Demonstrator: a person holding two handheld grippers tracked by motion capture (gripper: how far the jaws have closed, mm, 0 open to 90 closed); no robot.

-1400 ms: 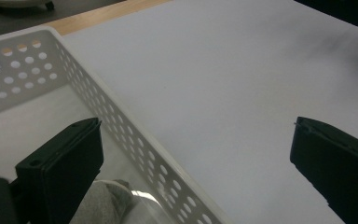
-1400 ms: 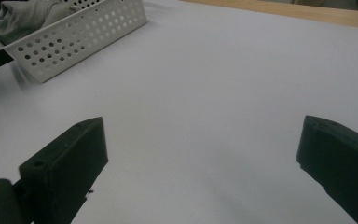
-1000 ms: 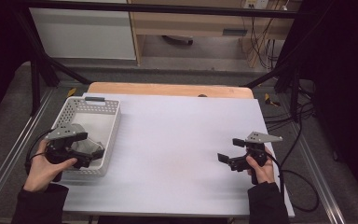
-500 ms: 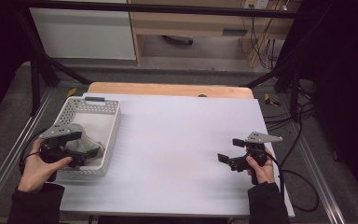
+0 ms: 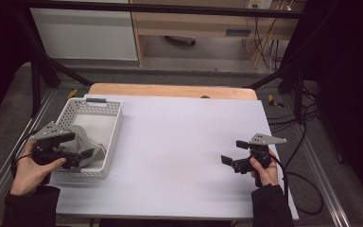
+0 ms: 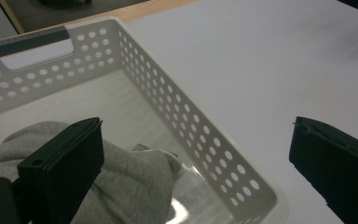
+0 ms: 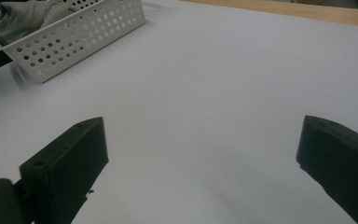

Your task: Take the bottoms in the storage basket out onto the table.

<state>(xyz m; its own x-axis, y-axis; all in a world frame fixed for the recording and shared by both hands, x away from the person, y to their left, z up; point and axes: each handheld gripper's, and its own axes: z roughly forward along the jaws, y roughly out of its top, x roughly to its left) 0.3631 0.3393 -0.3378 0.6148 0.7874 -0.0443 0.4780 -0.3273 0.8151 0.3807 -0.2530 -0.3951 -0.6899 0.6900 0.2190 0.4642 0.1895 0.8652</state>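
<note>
At the lower left of the high view, the person's left hand (image 5: 28,168) holds the left gripper (image 5: 87,154), whose grey three-cornered plate is on top. Its two black jaws stand wide apart and hold nothing. In the left gripper view one jaw is above the inside of the basket and the other jaw is above the table outside it, so the long wall of the basket passes between them.

The white perforated plastic basket (image 5: 115,124) lies at the left side of the frame, on the white table sheet (image 5: 179,137). It is rectangular, with round holes in its walls and a dark handle slot at its far short end. Inside it lies a crumpled grey cloth (image 6: 135,182), at the near end of the basket; in the left gripper view it is at the lower left, partly behind the left jaw. The far part of the basket floor is bare.

The middle of the table sheet is bare. A strip of light brown wooden tabletop (image 5: 170,90) shows along its far edge.

At the lower right of the high view, the person's right hand (image 5: 264,170) holds the right gripper (image 5: 228,161) low over the sheet, well apart from the basket. Its jaws are also spread apart with nothing between them. In the right gripper view the basket with the cloth is in the upper left corner.
</note>
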